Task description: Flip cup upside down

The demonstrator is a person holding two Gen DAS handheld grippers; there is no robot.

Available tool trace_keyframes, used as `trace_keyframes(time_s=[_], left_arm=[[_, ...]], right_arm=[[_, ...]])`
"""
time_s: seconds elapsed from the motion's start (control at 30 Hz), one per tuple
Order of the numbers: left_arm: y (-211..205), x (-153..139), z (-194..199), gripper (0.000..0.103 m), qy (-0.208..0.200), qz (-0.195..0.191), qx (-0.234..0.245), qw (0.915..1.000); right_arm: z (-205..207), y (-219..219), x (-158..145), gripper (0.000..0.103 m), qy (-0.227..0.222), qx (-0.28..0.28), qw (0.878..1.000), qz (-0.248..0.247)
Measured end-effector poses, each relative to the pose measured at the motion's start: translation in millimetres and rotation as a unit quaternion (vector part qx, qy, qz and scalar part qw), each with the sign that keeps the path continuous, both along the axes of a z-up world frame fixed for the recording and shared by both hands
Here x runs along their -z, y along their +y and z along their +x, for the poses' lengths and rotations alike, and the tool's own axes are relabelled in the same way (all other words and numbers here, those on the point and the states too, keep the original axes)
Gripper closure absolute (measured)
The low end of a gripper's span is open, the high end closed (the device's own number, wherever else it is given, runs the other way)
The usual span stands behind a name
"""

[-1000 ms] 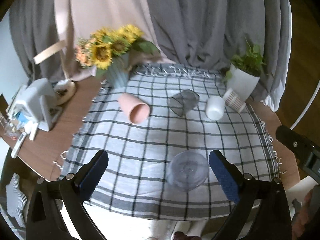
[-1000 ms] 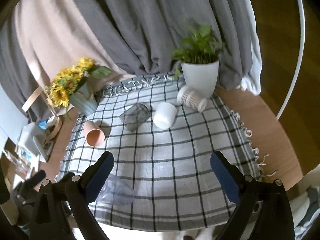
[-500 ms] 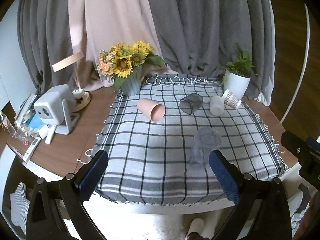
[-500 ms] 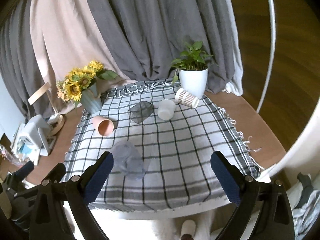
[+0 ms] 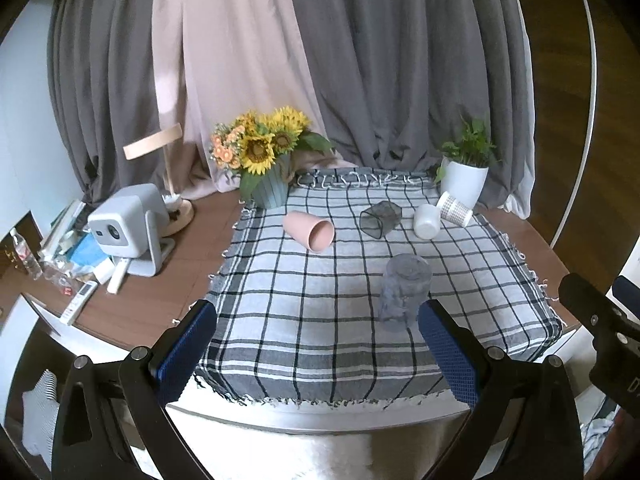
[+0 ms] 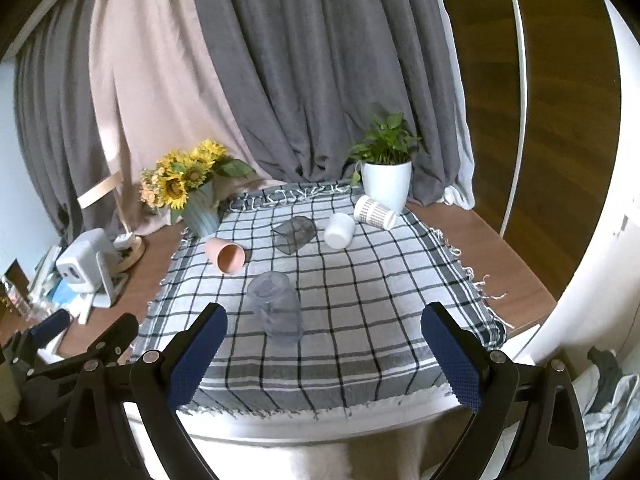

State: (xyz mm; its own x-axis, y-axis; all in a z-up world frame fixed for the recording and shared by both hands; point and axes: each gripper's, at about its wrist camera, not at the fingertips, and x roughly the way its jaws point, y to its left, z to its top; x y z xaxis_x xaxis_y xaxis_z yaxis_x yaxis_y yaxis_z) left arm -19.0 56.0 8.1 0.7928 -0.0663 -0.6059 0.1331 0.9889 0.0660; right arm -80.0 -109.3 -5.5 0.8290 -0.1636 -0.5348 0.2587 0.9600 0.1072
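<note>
A clear bluish plastic cup [image 5: 404, 288] stands upside down near the front of the checked cloth [image 5: 320, 312]; it also shows in the right wrist view [image 6: 276, 306]. Behind it lie a pink cup [image 5: 309, 229] on its side, a dark glass cup [image 5: 380, 218], a white cup [image 5: 426, 221] and a white patterned cup [image 5: 454, 209]. My left gripper [image 5: 318, 344] is open and empty, held back off the table's front edge. My right gripper [image 6: 324, 350] is open and empty too, also back from the front edge.
A sunflower vase [image 5: 268, 160] stands at the cloth's back left and a potted plant [image 5: 466, 172] at the back right. A white projector [image 5: 128, 228], a lamp and clutter sit on the wooden table to the left. Curtains hang behind.
Both grippers have pulled back and up from the table. The clear cup, close below the left gripper a second ago, now stands apart on the cloth.
</note>
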Motion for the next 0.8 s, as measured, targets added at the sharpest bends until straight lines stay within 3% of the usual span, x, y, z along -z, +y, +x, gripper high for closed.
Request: trace_keyframes(time_s=[0.37,0.8], left_arm=[[-10,-9,-19,0.000,-0.021,-0.004,-0.008,0.9997],[-16,-9,-28,0.000,-0.018,-0.002,-0.010,0.9998]], right_arm=[[-14,-12,-1,0.005,-0.001,-0.011,1.000,0.009],[-21,-16,-1,0.005,0.000,-0.012,1.000,0.010]])
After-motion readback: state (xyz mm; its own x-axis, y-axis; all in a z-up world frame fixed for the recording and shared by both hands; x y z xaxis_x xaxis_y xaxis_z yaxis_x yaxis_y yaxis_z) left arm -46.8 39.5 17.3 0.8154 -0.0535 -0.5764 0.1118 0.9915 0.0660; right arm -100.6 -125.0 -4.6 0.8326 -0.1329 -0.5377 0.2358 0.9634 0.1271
